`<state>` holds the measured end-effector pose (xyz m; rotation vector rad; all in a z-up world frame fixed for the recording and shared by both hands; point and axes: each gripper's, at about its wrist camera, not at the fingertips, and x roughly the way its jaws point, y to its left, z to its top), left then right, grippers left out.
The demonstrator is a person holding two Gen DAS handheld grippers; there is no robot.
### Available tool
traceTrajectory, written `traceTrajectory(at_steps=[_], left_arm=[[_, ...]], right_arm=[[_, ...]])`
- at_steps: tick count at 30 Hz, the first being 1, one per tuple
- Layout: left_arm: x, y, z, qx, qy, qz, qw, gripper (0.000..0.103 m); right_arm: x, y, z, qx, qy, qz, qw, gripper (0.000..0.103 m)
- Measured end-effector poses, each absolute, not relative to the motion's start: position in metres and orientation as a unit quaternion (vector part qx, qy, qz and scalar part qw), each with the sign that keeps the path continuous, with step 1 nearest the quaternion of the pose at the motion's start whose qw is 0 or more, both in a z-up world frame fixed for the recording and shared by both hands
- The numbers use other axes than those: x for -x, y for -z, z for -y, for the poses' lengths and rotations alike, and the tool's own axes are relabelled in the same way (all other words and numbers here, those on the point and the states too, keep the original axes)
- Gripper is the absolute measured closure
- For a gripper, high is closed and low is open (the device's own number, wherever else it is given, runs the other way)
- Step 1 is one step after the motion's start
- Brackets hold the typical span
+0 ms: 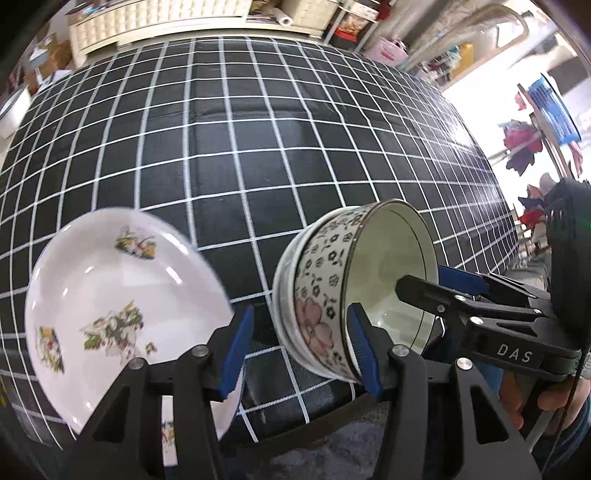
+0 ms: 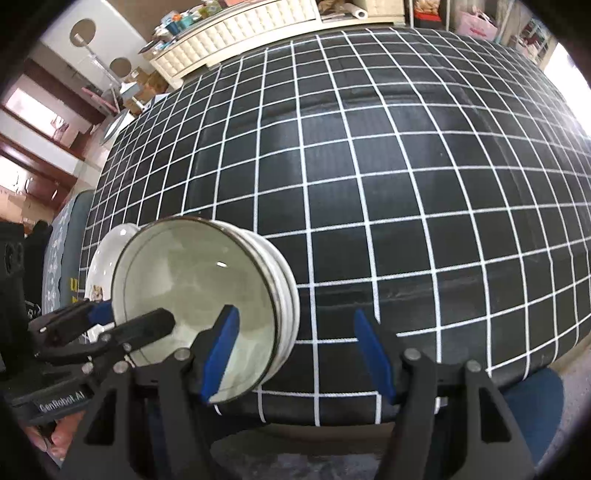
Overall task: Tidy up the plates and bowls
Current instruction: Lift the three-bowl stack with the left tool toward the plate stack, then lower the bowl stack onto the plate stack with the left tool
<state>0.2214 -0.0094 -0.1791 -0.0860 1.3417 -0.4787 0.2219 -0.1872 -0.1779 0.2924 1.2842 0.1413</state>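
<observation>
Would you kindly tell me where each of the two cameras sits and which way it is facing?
Left wrist: sits on the left hand-held gripper, looking across the checked table toward the cream cabinet; its own open fingers show, plate left, tilted bowl right, plus the right hand-held gripper and right hand.
Right wrist: sits on the right hand-held gripper, facing the same way from further right; its own open fingers show, plus the left hand at the lower left.
Shared: table, cabinet, plate, bowl.

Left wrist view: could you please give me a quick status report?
Left gripper open, right gripper open. Bowl tilted, rim clamped by another gripper. Plate close beside the left finger.
</observation>
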Motion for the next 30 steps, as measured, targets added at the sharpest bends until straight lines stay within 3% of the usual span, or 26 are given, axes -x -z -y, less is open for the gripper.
traceTrajectory(at_steps=[12, 19, 30], left_arm=[[-0.231, 0.205, 0.04, -0.028, 0.264, -0.619, 0.739, 0.052], [-0.229, 0.207, 0.047, -0.04, 0.264, -0.624, 0.735, 0.052], [-0.226, 0.205, 0.051, -0.038, 0.241, -0.613, 0.751, 0.051]], right_arm=[[-0.206, 0.204, 0.199, -0.233, -0.024, -0.594, 0.77, 0.035], [-0.199, 0.198, 0.203, -0.251, -0.03, -0.567, 0.784, 0.056], [-0.213, 0.197, 0.195, -0.262, -0.033, -0.582, 0.769, 0.059]])
